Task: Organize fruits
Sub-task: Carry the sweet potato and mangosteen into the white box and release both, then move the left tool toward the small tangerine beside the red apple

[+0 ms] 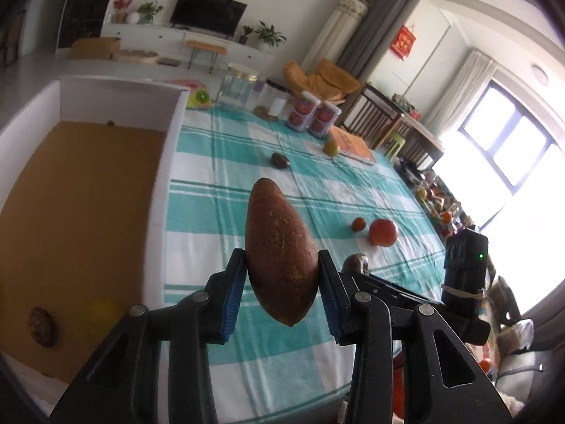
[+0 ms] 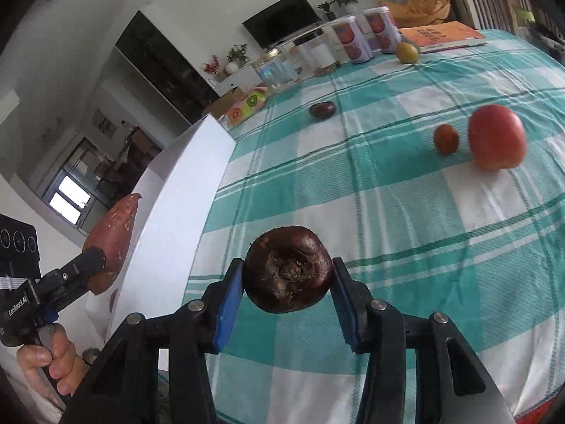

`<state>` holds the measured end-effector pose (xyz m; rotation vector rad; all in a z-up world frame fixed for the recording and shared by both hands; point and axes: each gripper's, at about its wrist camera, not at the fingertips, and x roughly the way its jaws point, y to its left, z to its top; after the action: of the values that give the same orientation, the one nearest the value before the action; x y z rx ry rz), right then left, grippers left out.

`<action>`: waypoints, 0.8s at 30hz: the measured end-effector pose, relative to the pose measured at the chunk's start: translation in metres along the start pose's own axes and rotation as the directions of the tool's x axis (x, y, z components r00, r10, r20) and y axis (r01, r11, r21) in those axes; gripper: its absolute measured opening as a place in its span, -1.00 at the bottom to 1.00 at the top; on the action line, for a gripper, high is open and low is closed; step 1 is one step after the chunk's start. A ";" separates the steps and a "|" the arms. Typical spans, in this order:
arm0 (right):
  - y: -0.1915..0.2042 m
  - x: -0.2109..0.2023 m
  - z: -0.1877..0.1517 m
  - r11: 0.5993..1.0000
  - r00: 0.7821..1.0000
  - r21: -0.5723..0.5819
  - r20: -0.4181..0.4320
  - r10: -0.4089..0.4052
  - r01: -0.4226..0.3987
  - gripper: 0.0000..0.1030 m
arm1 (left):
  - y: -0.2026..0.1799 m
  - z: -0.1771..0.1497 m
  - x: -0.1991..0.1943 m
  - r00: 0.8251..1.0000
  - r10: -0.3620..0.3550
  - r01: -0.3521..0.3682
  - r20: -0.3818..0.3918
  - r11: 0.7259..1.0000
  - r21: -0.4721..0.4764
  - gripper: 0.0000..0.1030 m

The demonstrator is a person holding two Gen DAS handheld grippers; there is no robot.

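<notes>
Teal-and-white checked cloth (image 2: 353, 183) covers the table. Left gripper (image 1: 282, 289) pinches a reddish-brown tapered sweet potato (image 1: 280, 247) between its blue pads, held aloft beside the white-walled box with a brown floor (image 1: 88, 183) at the table's left edge. Right gripper (image 2: 287, 282) clamps a dark maroon round water chestnut (image 2: 287, 268) above the cloth near that box; a red tomato (image 2: 496, 136) lies toward the right edge

Dark round fruit (image 2: 287, 269) between right tool's (image 2: 287, 282) blue pads (image 2: 227, 304).
</notes>
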<state>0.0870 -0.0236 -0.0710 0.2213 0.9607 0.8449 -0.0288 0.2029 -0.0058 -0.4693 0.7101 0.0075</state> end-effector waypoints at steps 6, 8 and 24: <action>0.155 0.073 0.000 0.940 0.982 -0.300 -0.145 0.121 -0.161 -0.06 | 0.104 0.010 -0.018 0.953 0.302 -0.302 -0.013 0.947 -0.108 -0.20; 0.188 0.099 -0.005 0.914 0.977 -0.371 -0.188 0.099 -0.164 -0.06 | 0.131 0.004 -0.015 0.928 0.370 -0.373 -0.049 0.919 -0.130 -0.20; 0.134 0.058 -0.008 0.947 1.000 -0.322 0.006 0.012 -0.010 0.46 | 0.095 -0.002 -0.016 0.903 0.427 -0.422 0.050 0.902 -0.091 0.43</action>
<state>0.0262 0.1065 -0.0431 -0.0516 0.8001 0.9968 -0.0578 0.2897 -0.0364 -0.3787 0.7346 0.4639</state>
